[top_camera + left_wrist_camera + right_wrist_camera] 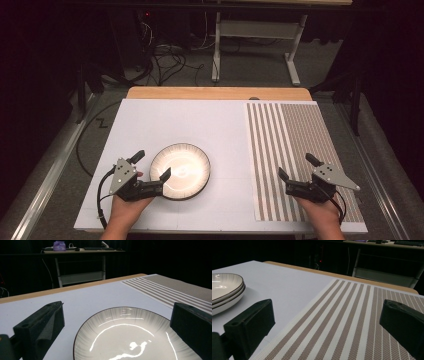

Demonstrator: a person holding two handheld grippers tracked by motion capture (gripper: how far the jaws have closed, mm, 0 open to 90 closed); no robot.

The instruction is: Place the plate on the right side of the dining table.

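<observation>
A stack of two white ribbed plates with dark rims (181,171) sits on the white board, left of centre. My left gripper (153,164) is open at the stack's near-left rim, one jaw over the rim and the other outside it. In the left gripper view the top plate (125,335) lies low between the wide-apart jaws of this gripper (115,322); nothing is held. My right gripper (297,166) is open above the near part of the striped placemat (295,145), with nothing between its jaws. The right gripper view shows the plates (224,290) far left and the placemat (352,315) ahead.
The white board (200,125) covers a wooden table whose far edge (215,93) shows behind it. Beyond the table are a dark floor with cables (165,55) and a white desk frame (260,35). Bare board lies between the plates and the placemat.
</observation>
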